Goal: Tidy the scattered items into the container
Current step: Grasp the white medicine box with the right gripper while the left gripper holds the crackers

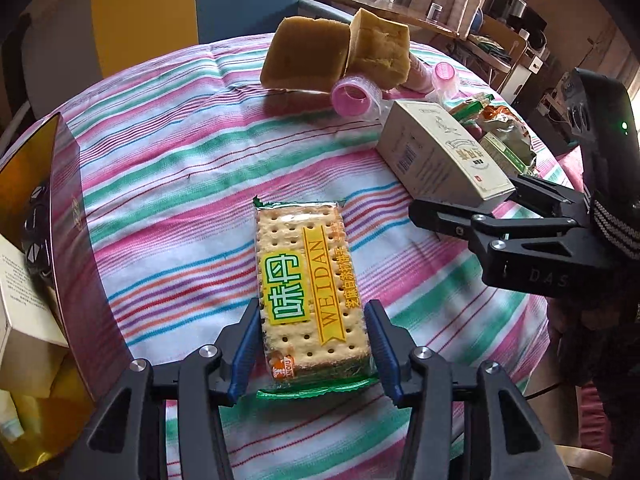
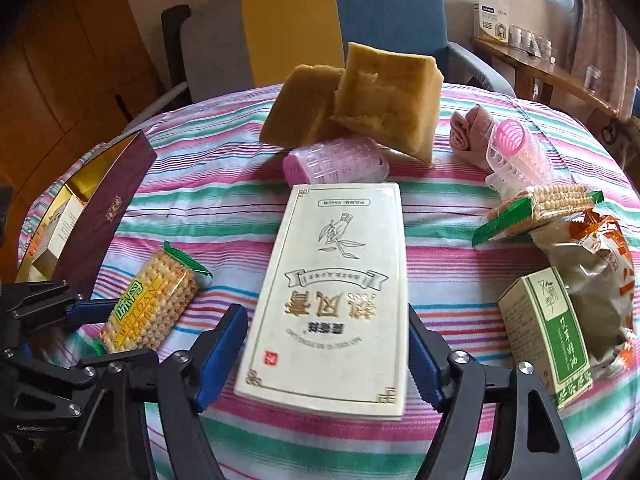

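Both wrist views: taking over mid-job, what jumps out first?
The left gripper is clamped on a cracker packet in the middle of the striped tablecloth. The right gripper straddles a tall white box beside it. Behind them two yellow sponge blocks lean together, and the open maroon container waits at the left edge.

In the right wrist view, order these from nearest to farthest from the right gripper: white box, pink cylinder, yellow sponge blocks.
1. white box, between the right gripper's fingers.
2. pink cylinder, lying just beyond the box's far end.
3. yellow sponge blocks, behind the cylinder at the table's far side.
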A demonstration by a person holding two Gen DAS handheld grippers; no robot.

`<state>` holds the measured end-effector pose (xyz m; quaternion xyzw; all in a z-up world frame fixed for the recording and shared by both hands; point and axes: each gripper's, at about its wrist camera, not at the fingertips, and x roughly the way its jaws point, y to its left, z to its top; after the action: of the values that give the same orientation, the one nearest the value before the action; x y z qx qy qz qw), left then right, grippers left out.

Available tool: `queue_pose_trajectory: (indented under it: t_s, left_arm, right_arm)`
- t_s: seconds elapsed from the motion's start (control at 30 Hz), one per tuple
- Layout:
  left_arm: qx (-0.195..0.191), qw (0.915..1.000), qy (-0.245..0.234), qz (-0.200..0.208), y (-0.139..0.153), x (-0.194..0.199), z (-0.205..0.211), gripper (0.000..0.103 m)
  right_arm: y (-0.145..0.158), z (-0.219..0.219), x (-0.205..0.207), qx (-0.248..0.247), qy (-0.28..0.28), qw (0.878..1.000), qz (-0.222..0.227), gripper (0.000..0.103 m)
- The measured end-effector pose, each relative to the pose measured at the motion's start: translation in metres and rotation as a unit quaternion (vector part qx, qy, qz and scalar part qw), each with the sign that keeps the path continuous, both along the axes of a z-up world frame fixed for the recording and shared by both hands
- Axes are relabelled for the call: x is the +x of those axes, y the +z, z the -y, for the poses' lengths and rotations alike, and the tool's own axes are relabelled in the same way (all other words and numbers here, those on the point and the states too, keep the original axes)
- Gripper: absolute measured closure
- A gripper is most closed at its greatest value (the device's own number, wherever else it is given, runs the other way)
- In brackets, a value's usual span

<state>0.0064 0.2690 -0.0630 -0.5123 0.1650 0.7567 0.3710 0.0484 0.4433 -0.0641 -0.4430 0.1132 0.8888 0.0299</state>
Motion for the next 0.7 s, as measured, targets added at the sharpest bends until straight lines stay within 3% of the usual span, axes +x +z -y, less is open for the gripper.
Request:
queue_pose_trajectory:
  t_s: [0.23, 0.33, 0.57, 0.63, 0.7]
  left_arm:
    - [0.007, 1.0000, 0.004, 0.002, 0.003, 0.019, 0.021, 0.052]
    - [0.015, 0.9998, 0.007, 0.009, 0.005, 0.020, 0.027, 0.052]
    - [0.023, 0.9996, 0.010, 0.016, 0.009, 0.016, 0.029, 0.045]
    - [0.021, 0.9997, 0.009, 0.007, 0.011, 0.015, 0.027, 0.044]
    - [0.021, 0.9997, 0.011, 0.001, 0.013, 0.013, 0.026, 0.044]
  right_arm:
    - [0.001, 0.023, 0.035, -0.006, 0.005, 1.000, 0.008, 0.028]
    - [0.001, 0.026, 0.052, -0.028, -0.022, 0.999, -0.001, 0.022]
    - [0.014, 0.023, 0.052, -0.040, -0.075, 0.996, 0.011, 0.022]
    - [0.025, 0.018, 0.049, -0.035, -0.086, 0.996, -0.006, 0.018]
    - [0.035, 0.015, 0.042, -0.034, -0.090, 0.995, -0.016, 0.006]
